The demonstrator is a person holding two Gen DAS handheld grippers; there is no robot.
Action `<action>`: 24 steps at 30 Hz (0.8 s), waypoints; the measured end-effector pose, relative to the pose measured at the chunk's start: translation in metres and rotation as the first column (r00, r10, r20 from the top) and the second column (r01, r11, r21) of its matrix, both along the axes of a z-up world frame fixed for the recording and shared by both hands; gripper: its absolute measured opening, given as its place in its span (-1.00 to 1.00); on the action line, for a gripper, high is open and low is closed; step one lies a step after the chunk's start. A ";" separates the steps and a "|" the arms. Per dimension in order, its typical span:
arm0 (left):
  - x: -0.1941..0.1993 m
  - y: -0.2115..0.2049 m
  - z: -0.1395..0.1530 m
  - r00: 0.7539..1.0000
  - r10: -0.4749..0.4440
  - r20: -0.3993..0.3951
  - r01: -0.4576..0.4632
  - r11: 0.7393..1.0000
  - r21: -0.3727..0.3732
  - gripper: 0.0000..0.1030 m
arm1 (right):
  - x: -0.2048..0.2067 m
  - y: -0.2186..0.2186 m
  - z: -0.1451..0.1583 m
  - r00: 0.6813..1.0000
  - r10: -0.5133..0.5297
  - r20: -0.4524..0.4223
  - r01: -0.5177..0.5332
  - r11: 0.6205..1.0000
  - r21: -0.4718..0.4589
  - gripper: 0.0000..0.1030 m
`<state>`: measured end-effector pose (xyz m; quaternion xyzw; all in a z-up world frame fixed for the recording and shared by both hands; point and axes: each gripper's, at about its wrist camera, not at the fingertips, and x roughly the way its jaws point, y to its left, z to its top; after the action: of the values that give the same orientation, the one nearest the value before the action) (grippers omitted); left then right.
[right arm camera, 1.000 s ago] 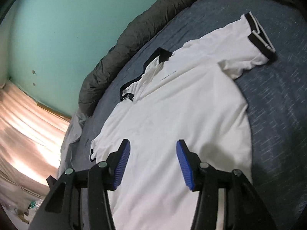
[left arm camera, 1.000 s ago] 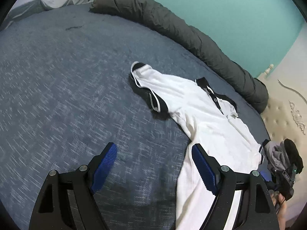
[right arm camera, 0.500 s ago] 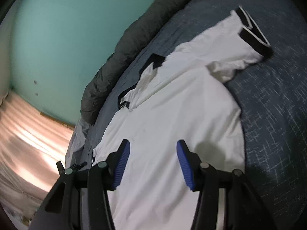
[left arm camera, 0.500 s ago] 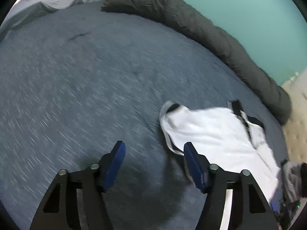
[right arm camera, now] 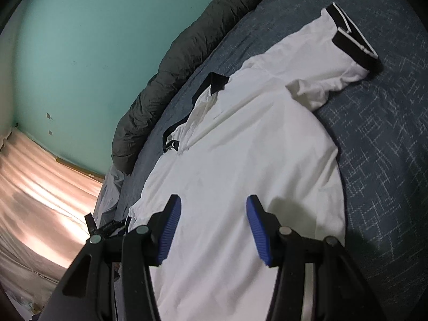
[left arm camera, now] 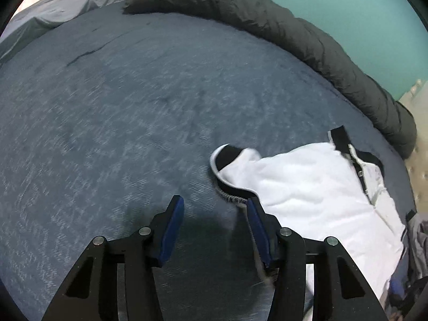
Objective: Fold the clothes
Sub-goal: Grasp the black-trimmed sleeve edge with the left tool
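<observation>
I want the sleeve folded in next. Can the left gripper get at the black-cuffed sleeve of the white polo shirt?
Probably yes: the black-cuffed sleeve lies flat on the blue bedspread, just ahead of the left gripper, whose closing fingers hold nothing, with nothing between.

1 shirt [right arm camera: 240, 160], 1 rolled duvet [left arm camera: 294, 32]
</observation>
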<state>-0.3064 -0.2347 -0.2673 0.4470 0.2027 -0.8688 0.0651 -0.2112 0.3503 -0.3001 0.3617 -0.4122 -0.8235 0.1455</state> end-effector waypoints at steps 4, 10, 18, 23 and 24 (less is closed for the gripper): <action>-0.005 0.008 -0.002 1.000 -0.021 -0.002 0.021 1.000 0.007 0.04 | 0.000 -0.001 0.000 1.000 0.002 -0.004 -0.002 1.000 0.005 0.01; -0.010 0.019 0.002 0.998 -0.057 -0.042 0.059 0.996 0.060 0.03 | -0.001 0.001 -0.001 1.000 -0.002 -0.001 0.002 1.000 -0.003 0.01; -0.017 0.017 -0.004 0.999 -0.027 -0.034 0.031 0.991 0.132 0.03 | 0.001 0.002 0.000 1.000 -0.005 -0.005 0.005 1.000 -0.009 0.01; -0.011 0.006 0.004 0.999 0.004 -0.047 0.002 0.991 0.135 0.03 | 0.001 0.004 0.001 1.000 -0.013 -0.004 0.013 1.000 -0.010 0.01; -0.012 0.003 0.005 0.999 0.008 -0.047 -0.002 0.992 0.127 0.03 | 0.001 0.004 0.001 1.000 -0.011 -0.002 0.011 1.000 -0.011 0.01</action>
<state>-0.3182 -0.2312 -0.2620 0.4292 0.2600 -0.8643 0.0339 -0.2103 0.3540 -0.2991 0.3575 -0.4187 -0.8224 0.1433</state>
